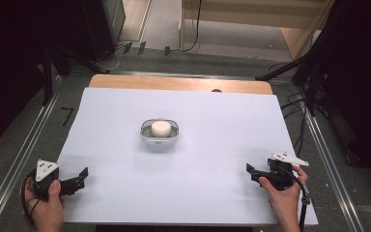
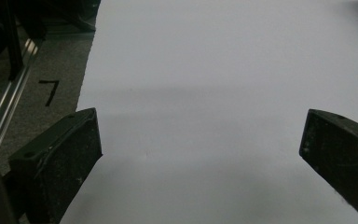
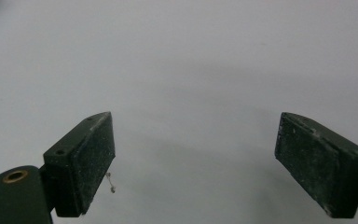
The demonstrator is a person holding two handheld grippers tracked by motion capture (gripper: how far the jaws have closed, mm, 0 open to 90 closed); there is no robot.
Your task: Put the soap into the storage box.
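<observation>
Left gripper [image 1: 83, 176] at lower left, jaws apart, empty. Right gripper [image 1: 252, 173] at lower right, jaws apart, empty. White puck [image 1: 160, 128] inside grey dish [image 1: 145, 134] at centre of white sheet [image 1: 212, 183].

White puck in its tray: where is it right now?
High view: the white puck sits in the small grey tray mid-sheet on the white sheet, slightly left of centre, well ahead of both tongs and touching neither.
</observation>
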